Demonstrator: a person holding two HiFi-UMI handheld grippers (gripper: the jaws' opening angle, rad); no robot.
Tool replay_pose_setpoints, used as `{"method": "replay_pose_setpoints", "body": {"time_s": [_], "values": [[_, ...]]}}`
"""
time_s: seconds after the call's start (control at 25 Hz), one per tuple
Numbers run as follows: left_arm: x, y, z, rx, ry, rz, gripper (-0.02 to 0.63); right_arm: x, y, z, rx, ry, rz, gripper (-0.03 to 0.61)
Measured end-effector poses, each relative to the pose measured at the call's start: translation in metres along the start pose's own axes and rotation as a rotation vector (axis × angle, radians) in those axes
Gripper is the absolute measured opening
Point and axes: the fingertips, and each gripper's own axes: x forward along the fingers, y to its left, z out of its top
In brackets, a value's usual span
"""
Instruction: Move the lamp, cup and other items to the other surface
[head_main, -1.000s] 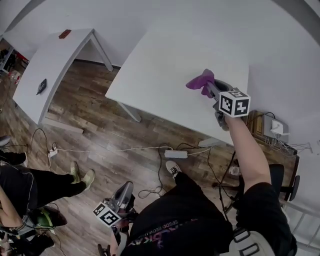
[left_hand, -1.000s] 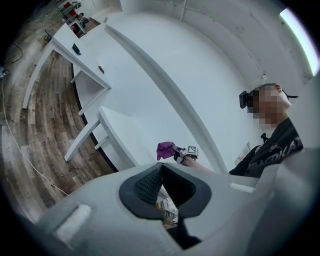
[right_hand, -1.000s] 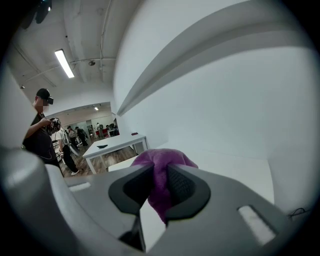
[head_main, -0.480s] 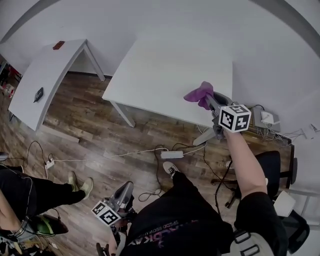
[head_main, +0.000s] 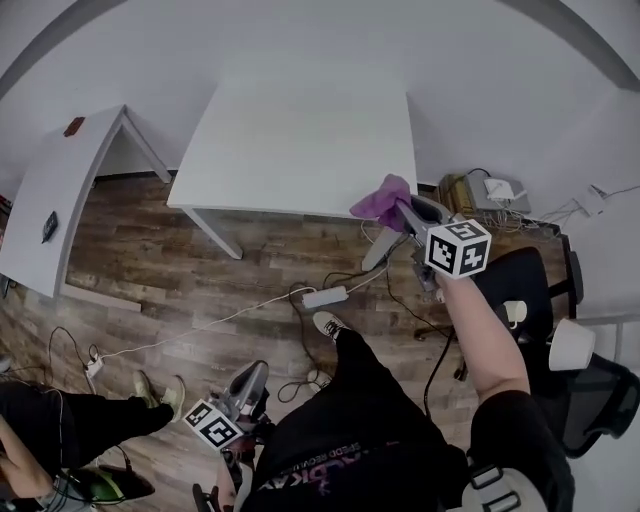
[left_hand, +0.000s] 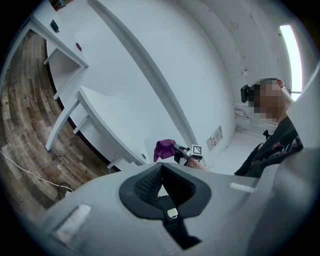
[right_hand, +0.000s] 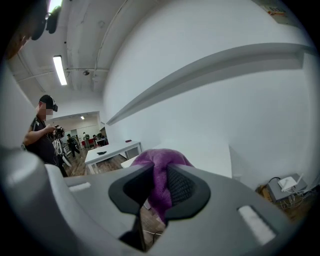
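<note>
My right gripper (head_main: 402, 208) is shut on a purple cloth (head_main: 380, 197), which hangs over the floor just past the near right corner of the white table (head_main: 300, 140). In the right gripper view the cloth (right_hand: 159, 172) is bunched between the pads, with the table (right_hand: 202, 150) beyond it. Low beside my legs, my left gripper (head_main: 252, 376) has its pads (left_hand: 150, 182) meeting at the tips with nothing between them. The left gripper view shows the cloth (left_hand: 164, 148) held out by my right gripper (left_hand: 176, 149).
A second white table (head_main: 60, 190) at the left carries a dark item (head_main: 48, 225) and a red one (head_main: 73, 126). A power strip (head_main: 323, 297) and cables lie on the wooden floor. At the right, a black chair (head_main: 535, 285) and a white cylinder (head_main: 570, 345). Another person (head_main: 60, 425) stands at lower left.
My right gripper has carried the purple cloth off the white table, past its near edge to over the floor. The left gripper stays low by my legs.
</note>
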Motion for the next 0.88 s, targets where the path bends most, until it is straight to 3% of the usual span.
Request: {"method": "replay_pose_setpoints", "body": {"time_s": [0.4, 0.88], "values": [[0.053, -0.025, -0.019, 0.005, 0.156, -0.156, -0.005, -0.104, -0.036, -0.053, 0.134, 0.011, -0.162, 0.071], [0.165, -0.077, -0.070, 0.007, 0.384, -0.316, -0.005, -0.226, -0.133, -0.098, 0.266, -0.019, -0.373, 0.071]]}}
